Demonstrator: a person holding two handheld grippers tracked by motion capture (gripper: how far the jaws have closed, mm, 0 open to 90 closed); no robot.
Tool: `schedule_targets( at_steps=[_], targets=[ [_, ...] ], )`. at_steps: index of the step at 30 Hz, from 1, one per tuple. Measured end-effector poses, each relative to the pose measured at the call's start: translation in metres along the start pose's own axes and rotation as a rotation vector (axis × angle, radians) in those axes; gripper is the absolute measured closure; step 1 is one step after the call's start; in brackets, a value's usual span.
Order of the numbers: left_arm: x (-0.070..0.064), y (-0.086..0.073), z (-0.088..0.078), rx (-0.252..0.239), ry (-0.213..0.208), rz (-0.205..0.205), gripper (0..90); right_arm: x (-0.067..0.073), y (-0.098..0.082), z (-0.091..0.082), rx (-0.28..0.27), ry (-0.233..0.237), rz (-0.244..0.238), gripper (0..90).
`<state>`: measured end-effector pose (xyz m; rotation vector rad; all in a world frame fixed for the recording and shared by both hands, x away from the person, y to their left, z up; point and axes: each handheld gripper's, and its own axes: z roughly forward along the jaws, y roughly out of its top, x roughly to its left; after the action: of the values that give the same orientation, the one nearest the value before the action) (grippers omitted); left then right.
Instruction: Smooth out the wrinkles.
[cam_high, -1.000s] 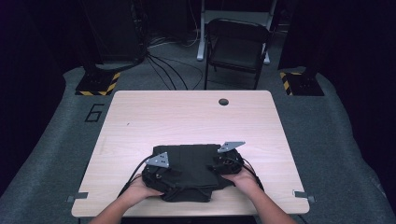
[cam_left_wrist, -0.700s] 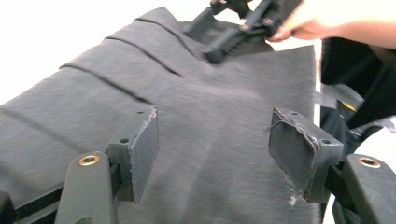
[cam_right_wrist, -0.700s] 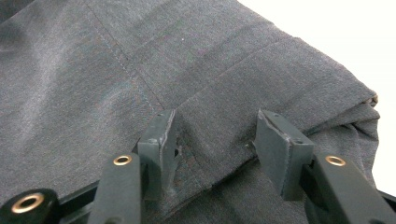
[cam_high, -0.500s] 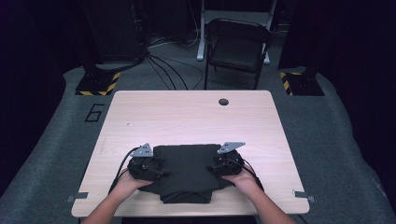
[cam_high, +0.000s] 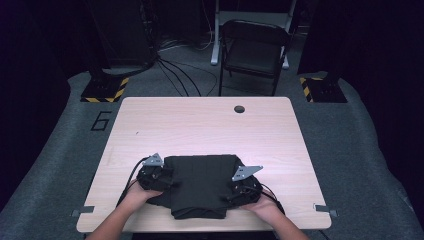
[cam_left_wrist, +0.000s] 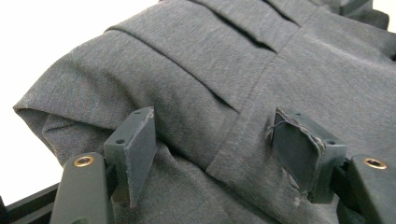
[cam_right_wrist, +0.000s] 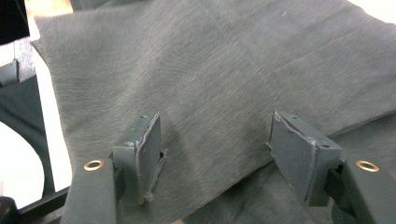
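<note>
A dark grey folded garment (cam_high: 200, 185) lies at the near edge of the wooden table (cam_high: 200, 125). My left gripper (cam_high: 167, 177) rests at its left side, my right gripper (cam_high: 232, 192) at its right side, each held in a hand. In the left gripper view the gripper (cam_left_wrist: 219, 144) stands open over the pleated cloth (cam_left_wrist: 224, 60), pads apart from it. In the right gripper view the gripper (cam_right_wrist: 217, 149) has just been opening; its jaws stand wide above a flat fold of the garment (cam_right_wrist: 210, 70), with cloth under them and nothing pinched.
A round cable hole (cam_high: 239, 109) sits near the table's far edge. Behind the table stands a folding chair (cam_high: 255, 50). Two yellow-and-black striped bases (cam_high: 105, 90) (cam_high: 320, 87) flank it on the grey floor, with cables between them.
My left gripper has slid from on top of the garment out to its left edge. The right gripper has drawn toward the near edge and let the cloth go. The garment lies flatter.
</note>
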<state>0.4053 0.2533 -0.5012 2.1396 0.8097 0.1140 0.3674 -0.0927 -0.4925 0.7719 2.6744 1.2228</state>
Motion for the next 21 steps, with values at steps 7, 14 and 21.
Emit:
schedule_targets(
  at_steps=[7,14,21],
  targets=[
    [0.004,0.001,0.008,0.031,0.003,0.003,29.2,0.000,-0.010,0.010,0.054,-0.012,-0.001,30.9],
    [0.007,0.004,0.014,0.020,0.049,0.006,29.4,-0.007,-0.011,0.014,0.047,-0.049,0.032,28.7],
    [0.010,0.007,0.015,-0.005,0.104,0.004,29.3,-0.016,-0.007,0.019,0.031,-0.068,0.083,27.9]
  ],
)
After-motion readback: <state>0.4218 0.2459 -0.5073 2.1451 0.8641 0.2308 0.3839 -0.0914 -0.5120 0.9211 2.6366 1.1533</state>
